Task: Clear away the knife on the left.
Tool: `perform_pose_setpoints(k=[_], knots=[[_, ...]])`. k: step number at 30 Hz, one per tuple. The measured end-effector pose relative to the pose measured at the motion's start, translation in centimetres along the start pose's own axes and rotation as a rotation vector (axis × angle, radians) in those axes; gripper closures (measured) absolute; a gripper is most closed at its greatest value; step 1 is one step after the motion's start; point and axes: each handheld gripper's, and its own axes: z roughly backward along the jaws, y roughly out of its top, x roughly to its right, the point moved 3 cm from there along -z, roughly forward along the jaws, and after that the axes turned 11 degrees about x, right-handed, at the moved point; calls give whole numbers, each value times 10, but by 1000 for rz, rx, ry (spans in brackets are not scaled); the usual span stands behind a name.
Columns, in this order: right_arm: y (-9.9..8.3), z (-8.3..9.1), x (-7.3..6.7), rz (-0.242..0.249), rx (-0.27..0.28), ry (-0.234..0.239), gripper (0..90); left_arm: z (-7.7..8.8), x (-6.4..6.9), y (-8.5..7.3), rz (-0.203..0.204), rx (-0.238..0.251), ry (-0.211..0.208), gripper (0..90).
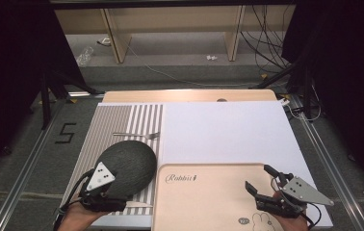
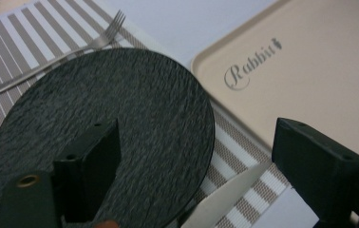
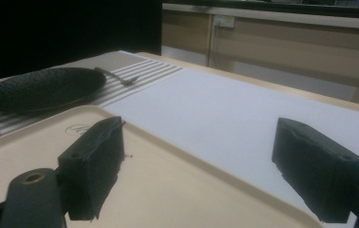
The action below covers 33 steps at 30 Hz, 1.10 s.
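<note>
Bench [image 1: 189,95] is a light wood top, mostly covered by a white sheet [image 1: 228,130] on the right and a striped beige-and-white woven placemat [image 1: 122,120] along the left edge. Fork [image 1: 136,135], thin metal, lies across the placemat's far half, just beyond the plate and apart from it. Plate [image 1: 127,166] is round, black, with a rough slate-like texture, and sits on the placemat's near half, its right edge close to the tray. Tray [image 1: 209,202] is a beige matte rectangle with rounded corners and a raised rim, printed "Rabbit", at the near edge mid-right. A pale knife blade [image 2: 230,194] lies on the placemat between plate and tray, near the bench's front edge. Left gripper [image 1: 98,192] hovers over the plate's near rim with jaws wide apart, gripping nothing; contact with the plate can't be confirmed. Right gripper [image 1: 262,180] is over the tray's near right corner, jaws wide apart, empty. Floor beyond has loose cables [image 1: 266,43] and wooden shelf legs [image 1: 115,38].
</note>
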Motion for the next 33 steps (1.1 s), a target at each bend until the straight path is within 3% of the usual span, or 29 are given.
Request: perform_pose_setpoints(k=[6,10,20,28,33], knots=[[0,0,0,2,-2,1,187,1,-5,-6,-11,-55,-3,167],[0,0,-1,4,-2,4,187,1,-9,-14,-35,-139,-9,169],[-1,-1,-3,8,-11,6,188,5,-14,-26,-82,-257,-19,203],[-1,-2,-3,15,-17,9,189,7,-22,-38,-86,-356,-39,226],[-2,-3,-4,15,-19,9,191,6,-28,-44,-82,-441,-55,251]])
